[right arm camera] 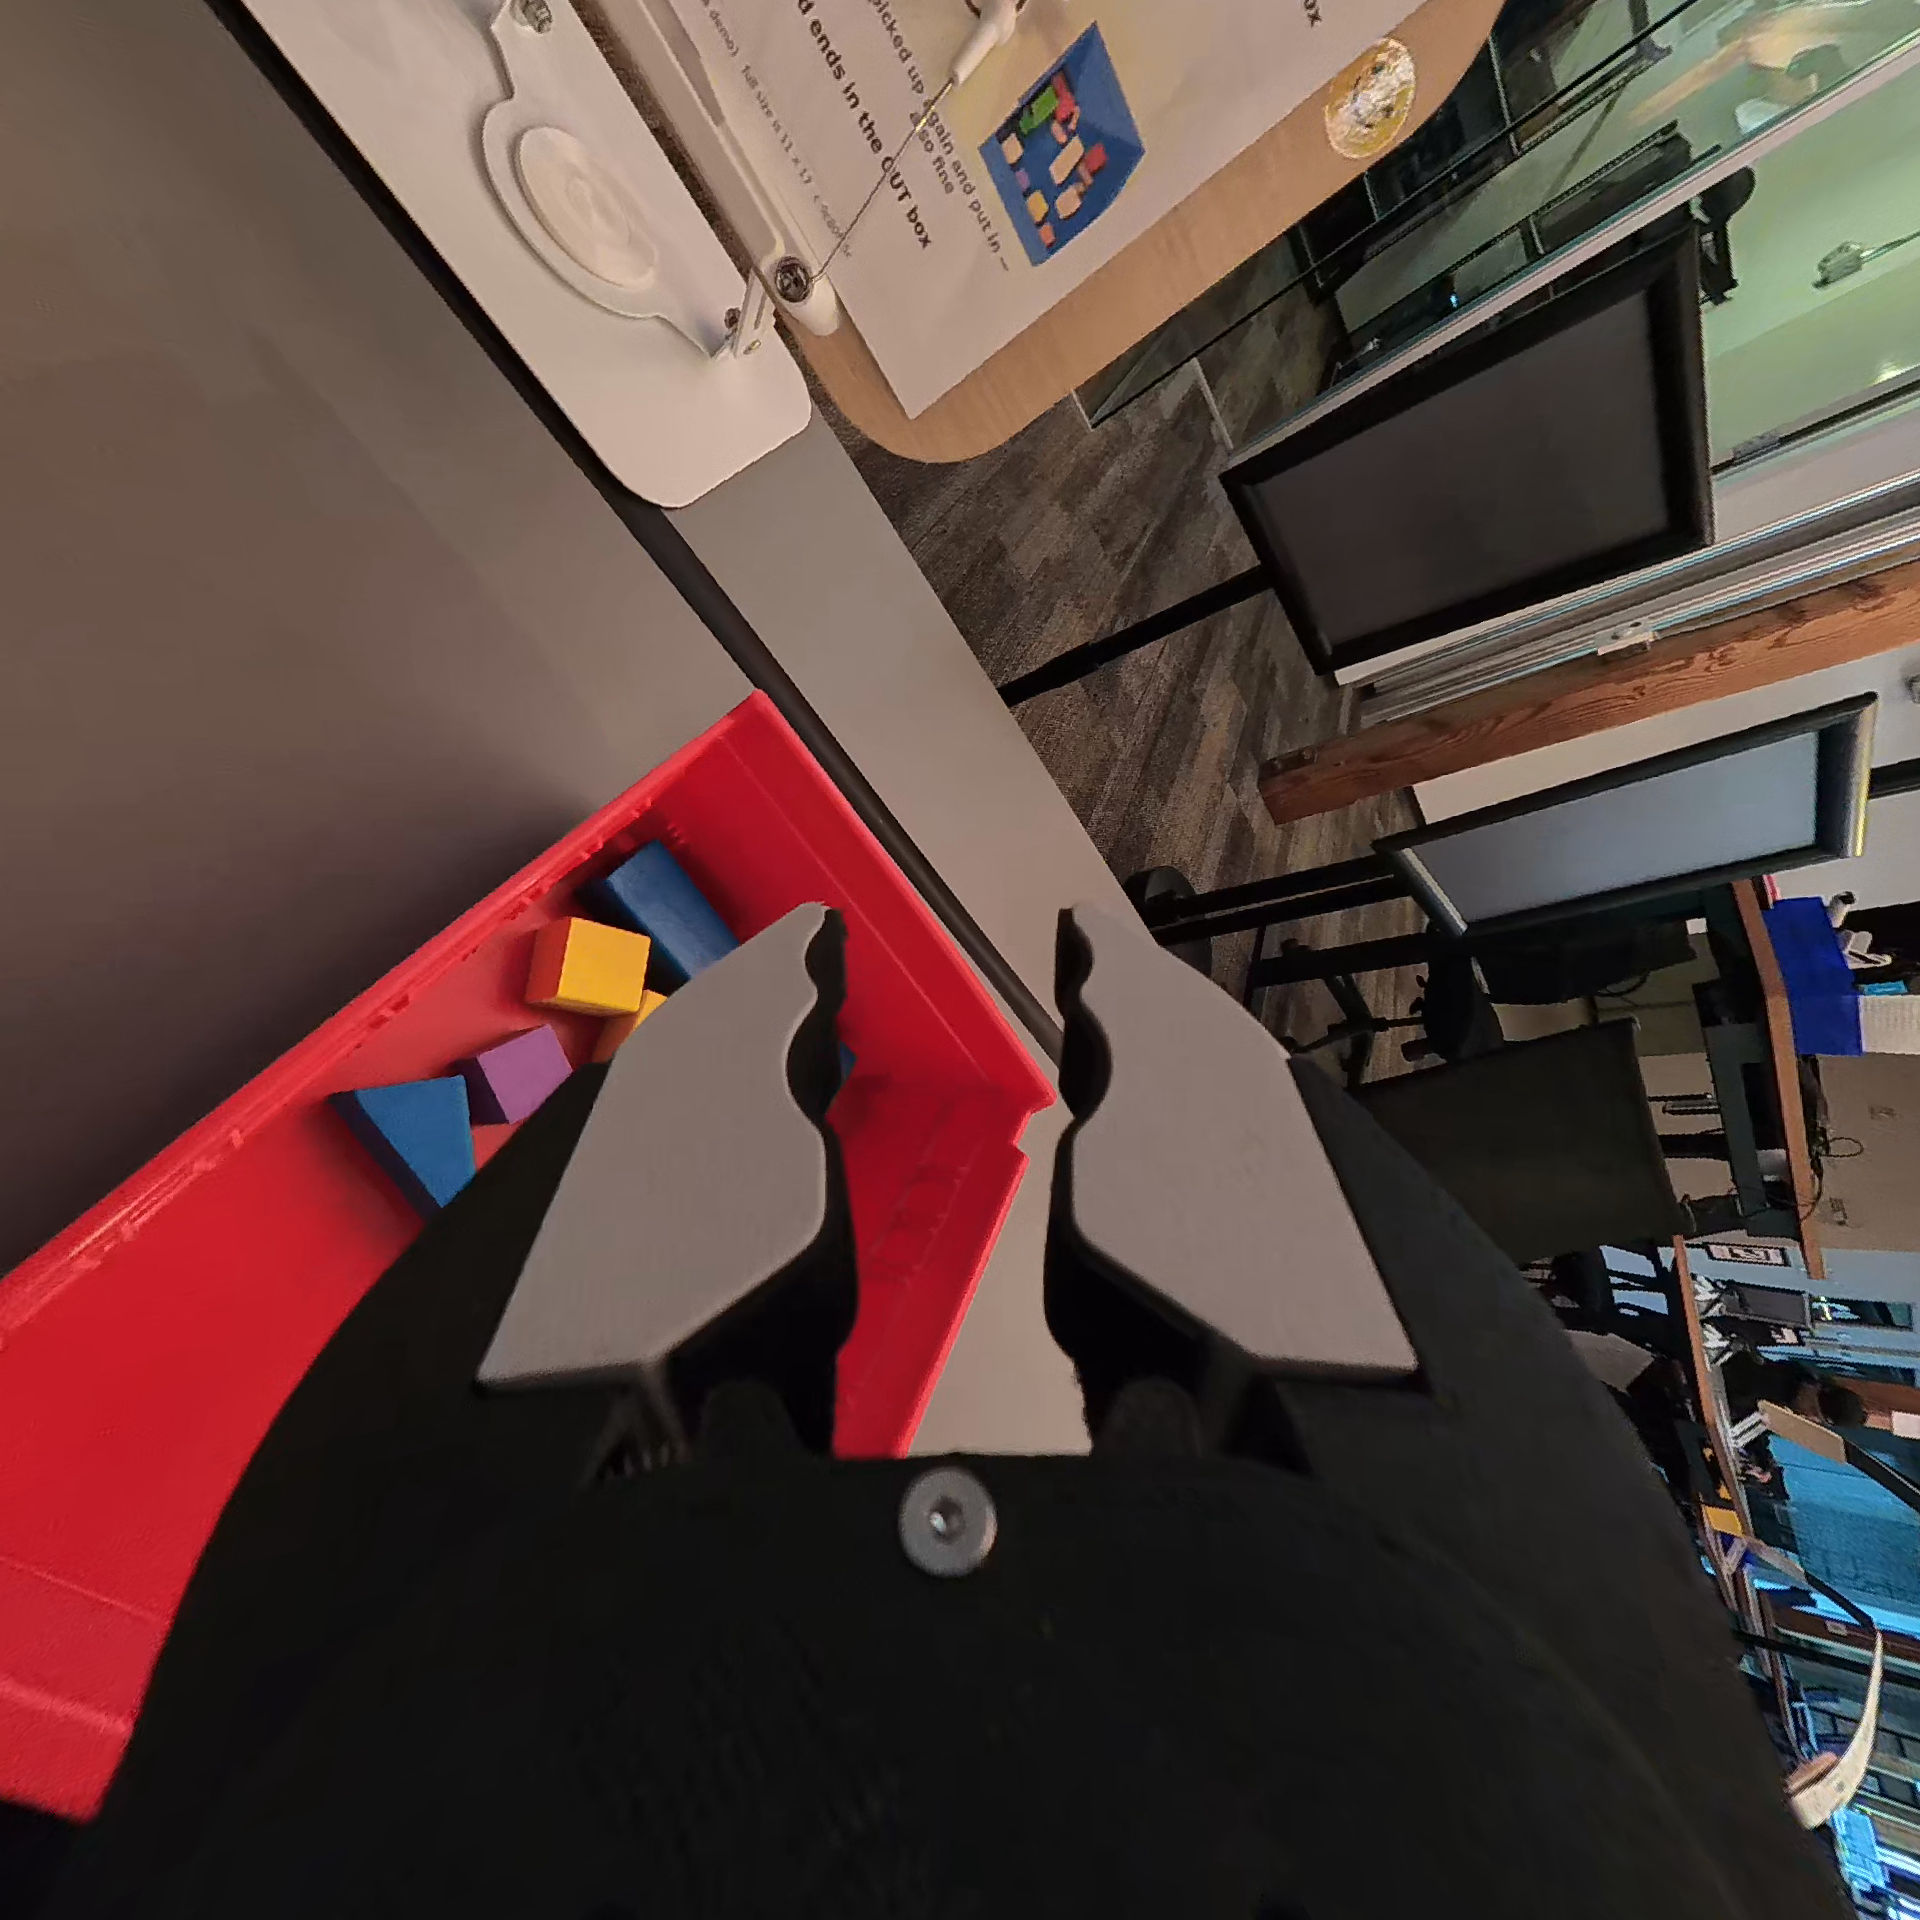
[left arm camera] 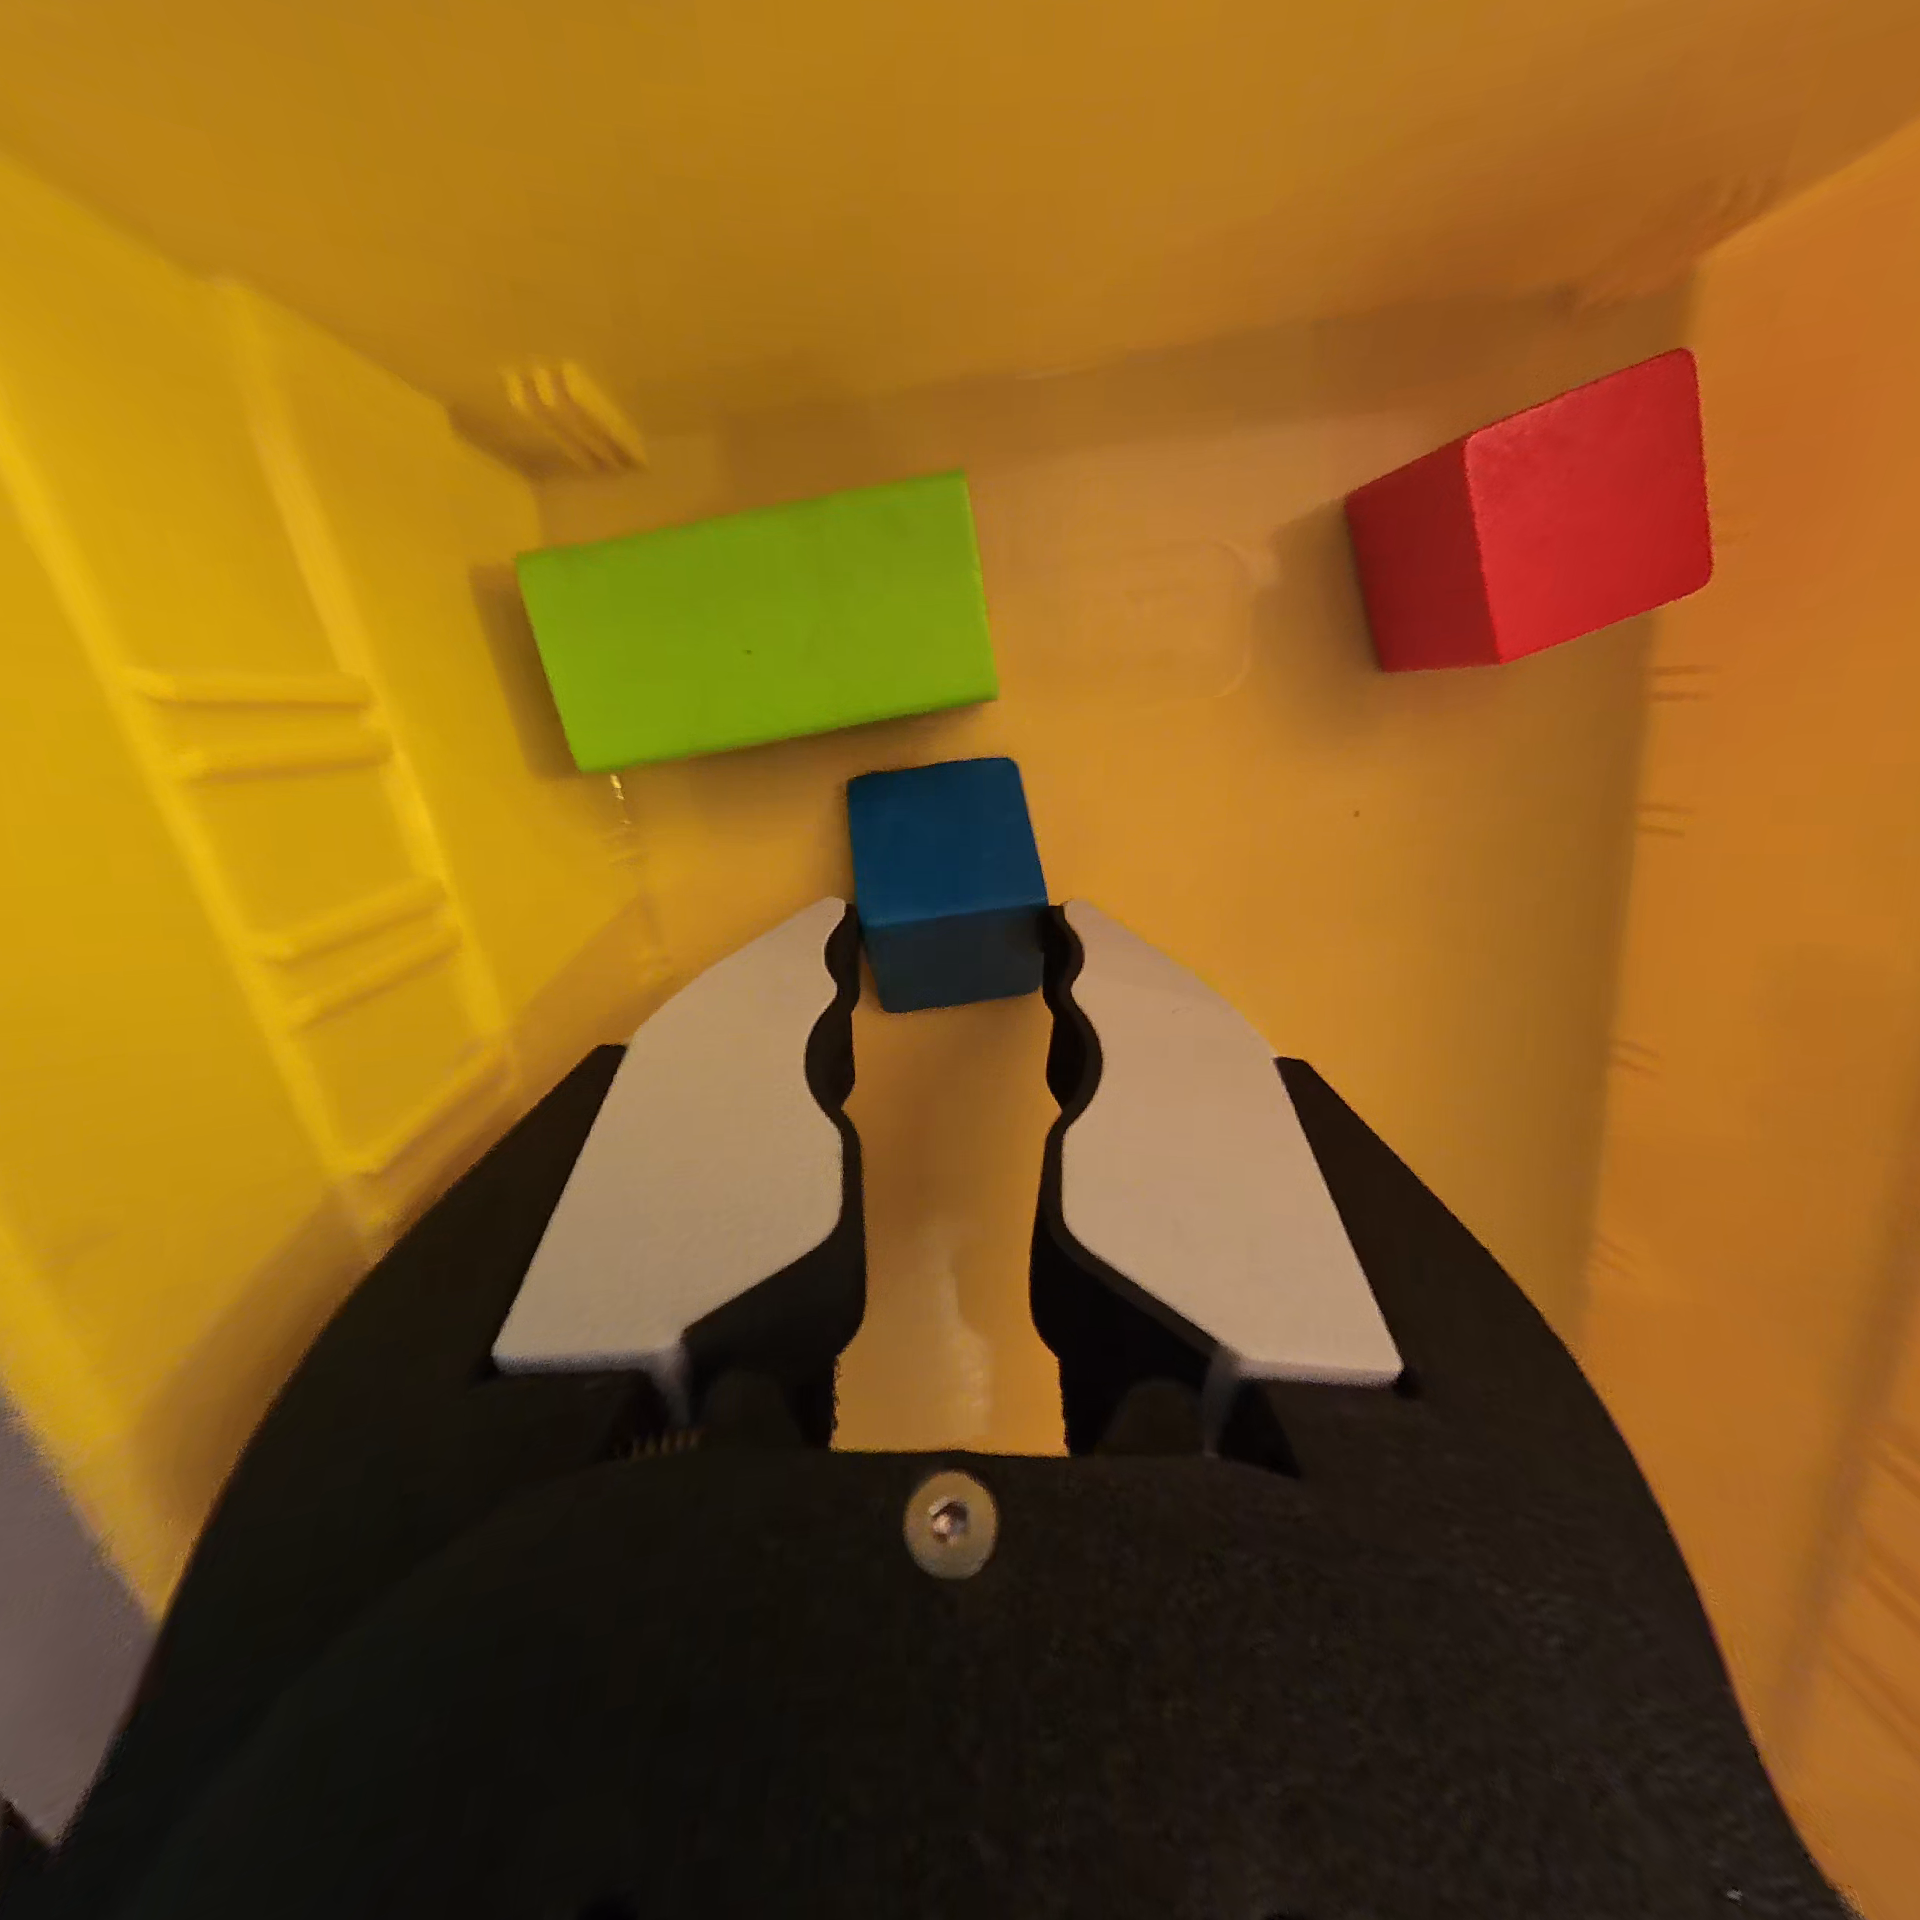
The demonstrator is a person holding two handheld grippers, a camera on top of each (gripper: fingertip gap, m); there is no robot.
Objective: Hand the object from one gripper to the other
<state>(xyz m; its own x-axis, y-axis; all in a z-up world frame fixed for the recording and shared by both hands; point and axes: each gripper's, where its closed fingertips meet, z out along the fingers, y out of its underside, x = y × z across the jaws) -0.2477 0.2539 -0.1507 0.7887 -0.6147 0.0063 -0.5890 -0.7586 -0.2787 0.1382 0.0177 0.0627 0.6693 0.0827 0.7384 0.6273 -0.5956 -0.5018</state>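
In the left wrist view my left gripper [left arm camera: 951, 925] reaches into a yellow bin [left arm camera: 312, 831]. Its fingertips press on both sides of a small blue cube [left arm camera: 940, 847], close to the bin floor. A green rectangular block [left arm camera: 758, 618] lies just beyond the cube and a red block [left arm camera: 1532, 520] lies at the far right by the bin wall. In the right wrist view my right gripper [right arm camera: 943, 930] is open and empty, held tilted above the far corner of a red bin [right arm camera: 935, 1039]. Neither gripper shows in the other's view.
The red bin holds a blue block [right arm camera: 665, 904], a yellow cube [right arm camera: 587, 966], a purple cube [right arm camera: 516, 1072] and a blue wedge [right arm camera: 410, 1138]. It stands on a grey table [right arm camera: 260, 520] near the edge. A white holder [right arm camera: 623, 260], a printed sheet [right arm camera: 935, 156] and monitors [right arm camera: 1475, 468] lie beyond.
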